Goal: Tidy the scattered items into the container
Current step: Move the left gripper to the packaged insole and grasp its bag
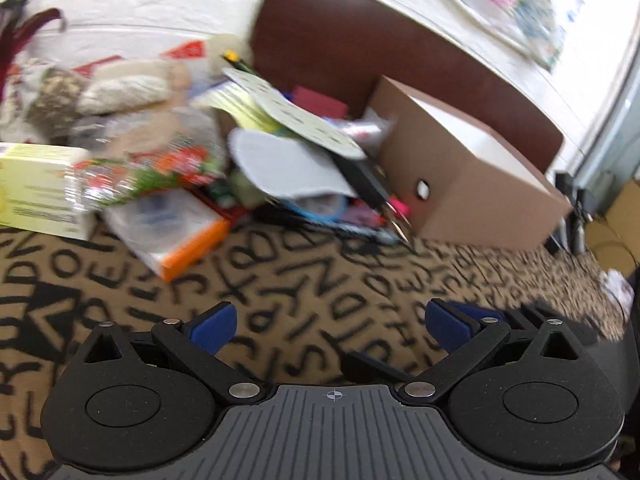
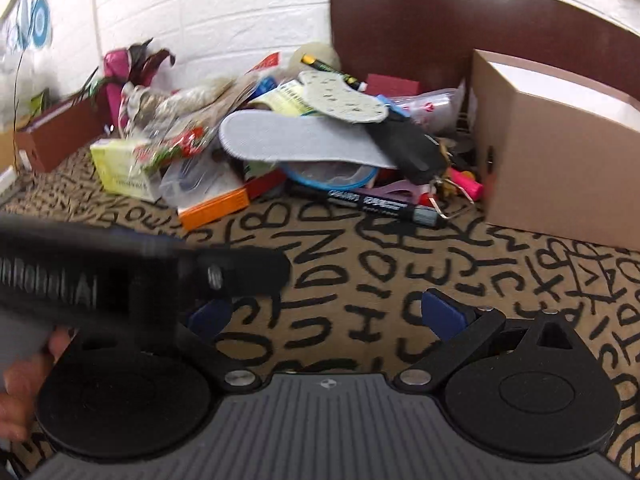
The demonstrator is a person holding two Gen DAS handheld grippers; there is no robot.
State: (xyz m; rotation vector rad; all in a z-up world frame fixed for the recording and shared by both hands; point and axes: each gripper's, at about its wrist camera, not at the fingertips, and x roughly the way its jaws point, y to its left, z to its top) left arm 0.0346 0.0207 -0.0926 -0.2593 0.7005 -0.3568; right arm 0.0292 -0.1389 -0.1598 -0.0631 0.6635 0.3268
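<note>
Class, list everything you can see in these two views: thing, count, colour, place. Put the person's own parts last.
Cardboard box: one, brown, right of the pile.
Insole: one, grey, atop the pile.
Perforated insole: one, pale green, above the grey one.
Carton: one, yellow-green, pile's left.
Marker: one, black, pile's front edge.
Cloth: one, tan with black letters, underneath.
Headboard: one, dark brown, behind.
Left gripper: fingers open, empty.
Right gripper: fingers open, empty.
</note>
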